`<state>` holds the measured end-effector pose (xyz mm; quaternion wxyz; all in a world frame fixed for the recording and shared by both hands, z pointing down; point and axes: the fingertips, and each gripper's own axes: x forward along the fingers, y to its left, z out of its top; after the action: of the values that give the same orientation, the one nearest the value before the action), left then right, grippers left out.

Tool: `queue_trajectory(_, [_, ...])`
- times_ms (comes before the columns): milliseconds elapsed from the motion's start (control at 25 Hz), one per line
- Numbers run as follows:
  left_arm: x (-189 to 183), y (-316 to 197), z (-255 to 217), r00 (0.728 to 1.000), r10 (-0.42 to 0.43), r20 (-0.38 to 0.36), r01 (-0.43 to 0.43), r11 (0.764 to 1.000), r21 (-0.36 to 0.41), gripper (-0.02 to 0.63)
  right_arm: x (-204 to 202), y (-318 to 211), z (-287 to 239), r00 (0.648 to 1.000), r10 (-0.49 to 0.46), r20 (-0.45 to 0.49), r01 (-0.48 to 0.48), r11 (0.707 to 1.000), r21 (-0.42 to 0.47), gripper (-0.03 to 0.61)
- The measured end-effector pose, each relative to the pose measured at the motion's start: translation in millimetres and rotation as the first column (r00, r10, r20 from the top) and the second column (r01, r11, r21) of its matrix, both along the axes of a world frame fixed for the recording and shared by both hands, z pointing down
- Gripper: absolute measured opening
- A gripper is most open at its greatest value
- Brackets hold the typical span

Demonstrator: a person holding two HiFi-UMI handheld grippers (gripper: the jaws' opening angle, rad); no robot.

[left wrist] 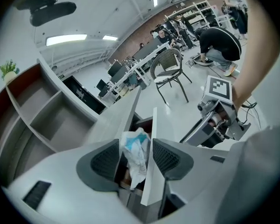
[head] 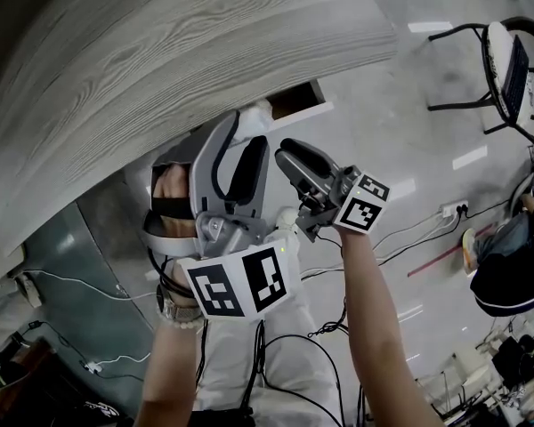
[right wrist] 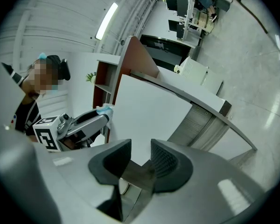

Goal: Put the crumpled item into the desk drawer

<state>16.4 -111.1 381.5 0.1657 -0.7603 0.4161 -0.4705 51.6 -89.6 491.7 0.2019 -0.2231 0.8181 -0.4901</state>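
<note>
Wood-grained desk [head: 160,78] borders crumpled item [left wrist: 138,161] between parted left tongs [left wrist: 136,147].

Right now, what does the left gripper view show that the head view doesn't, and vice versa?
Left gripper view only: the left tool has its jaws apart around the crumpled item, over the open drawer; shelves stand to the left. Head view only: the left tool's marker cube and the hand holding it. Both: the right tool at the drawer front, and the item's white top.

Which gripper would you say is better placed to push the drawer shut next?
Probably right: the right gripper grips the drawer front, while the left gripper stands open with the crumpled item between its jaws.
</note>
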Motion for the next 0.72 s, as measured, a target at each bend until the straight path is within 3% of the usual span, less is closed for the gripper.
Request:
queue_trajectory(240, [-3.5, 7.7, -5.0, 0.998, -0.026, -0.055, 0.025, 1.000, -0.019, 0.219, -2.1, 3.9, -1.3, 0.999, -0.020, -0.046, 0.021, 1.000, 0.018, 0.126])
queue_trajectory(360, [-9.8, 12.3, -10.3, 0.989, -0.062, -0.136, 0.058, 0.998, -0.034, 0.218, -2.7, 7.0, -4.0, 0.991, -0.031, -0.128, 0.038, 0.998, 0.054, 0.073])
queue_trajectory(440, [-16.7, 15.6, -16.0, 0.975, -0.096, -0.199, 0.089, 0.995, -0.044, 0.156, -1.6, 9.7, -8.5, 0.979, -0.024, -0.204, 0.043, 0.995, 0.087, 0.025])
queue_trajectory(560, [-29.8, 22.1, -27.6, 0.947, -0.150, -0.284, 0.135, 0.988, -0.072, 0.052, 0.7, 14.3, -25.2, 0.949, -0.004, -0.316, 0.053, 0.988, 0.147, 0.011])
queue_trajectory(720, [-48.4, 30.9, -49.9, 0.899, -0.211, -0.385, 0.174, 0.976, -0.127, 0.010, 5.2, 18.8, -61.9, 0.891, 0.058, -0.451, 0.049, 0.974, 0.221, 0.009])
